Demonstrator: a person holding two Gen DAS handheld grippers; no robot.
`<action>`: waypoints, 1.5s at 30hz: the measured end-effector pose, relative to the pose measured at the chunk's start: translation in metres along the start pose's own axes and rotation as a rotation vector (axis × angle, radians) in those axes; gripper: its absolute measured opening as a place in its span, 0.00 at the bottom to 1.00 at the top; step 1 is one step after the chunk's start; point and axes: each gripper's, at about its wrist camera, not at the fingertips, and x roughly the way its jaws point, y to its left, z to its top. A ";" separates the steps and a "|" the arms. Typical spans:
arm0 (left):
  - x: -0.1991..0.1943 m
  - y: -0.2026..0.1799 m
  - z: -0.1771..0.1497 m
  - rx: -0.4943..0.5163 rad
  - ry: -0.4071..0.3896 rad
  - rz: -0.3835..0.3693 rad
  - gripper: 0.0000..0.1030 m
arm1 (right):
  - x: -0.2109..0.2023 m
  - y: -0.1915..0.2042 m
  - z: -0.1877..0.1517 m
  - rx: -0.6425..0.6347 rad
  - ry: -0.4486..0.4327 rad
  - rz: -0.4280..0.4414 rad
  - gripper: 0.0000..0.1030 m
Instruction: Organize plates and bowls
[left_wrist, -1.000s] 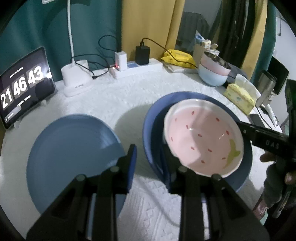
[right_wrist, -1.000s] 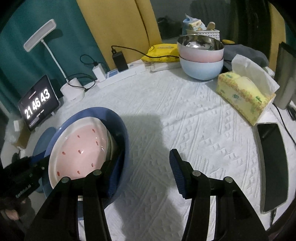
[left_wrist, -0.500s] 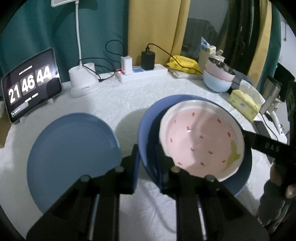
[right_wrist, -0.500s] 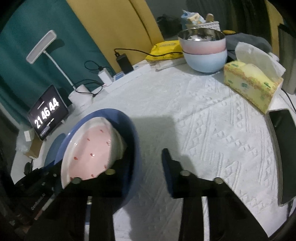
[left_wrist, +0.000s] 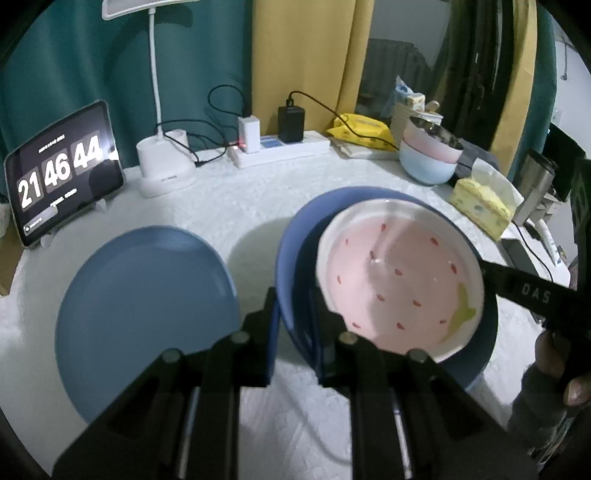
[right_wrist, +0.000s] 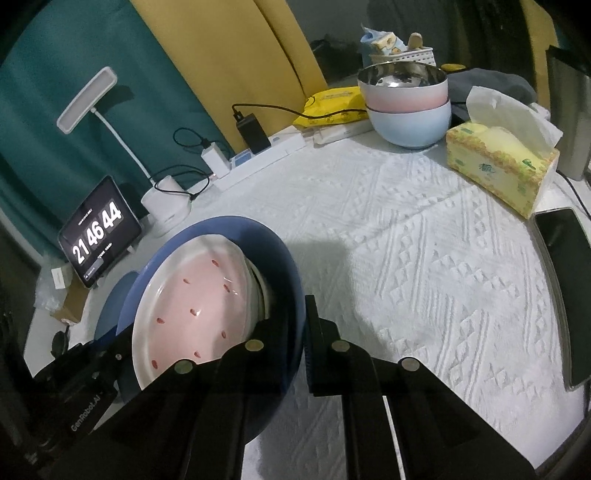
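A dark blue deep plate (left_wrist: 295, 251) (right_wrist: 266, 236) carries a pink dish with red flecks (left_wrist: 399, 277) (right_wrist: 192, 295). My left gripper (left_wrist: 293, 306) is shut on the plate's near left rim. My right gripper (right_wrist: 301, 317) has the opposite rim between its jaws, which are closing and pressing on it. One of its fingers (left_wrist: 524, 291) shows at the right of the left wrist view. The plate casts a shadow on the cloth beside it. A lighter blue plate (left_wrist: 147, 295) (right_wrist: 114, 299) lies flat to the left.
Stacked pink and pale blue bowls (left_wrist: 428, 162) (right_wrist: 410, 110) stand at the back right by a yellow tissue box (right_wrist: 498, 166). A phone (right_wrist: 565, 277) lies at the right edge. A clock tablet (left_wrist: 62, 170), a lamp base (left_wrist: 166, 170) and a power strip (left_wrist: 280, 151) line the back.
Both grippers' jaws have closed from apart onto the dark blue plate's rim, the right one from much wider. The clock has ticked on by a second.
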 end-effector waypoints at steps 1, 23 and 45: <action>-0.001 0.001 -0.001 -0.002 0.000 -0.005 0.13 | -0.001 0.000 -0.001 0.000 -0.001 -0.002 0.09; -0.023 0.009 0.000 -0.021 -0.049 -0.056 0.13 | -0.025 0.016 0.003 -0.007 -0.043 -0.026 0.09; -0.051 0.059 0.004 -0.095 -0.126 -0.046 0.13 | -0.030 0.079 0.020 -0.112 -0.080 -0.008 0.09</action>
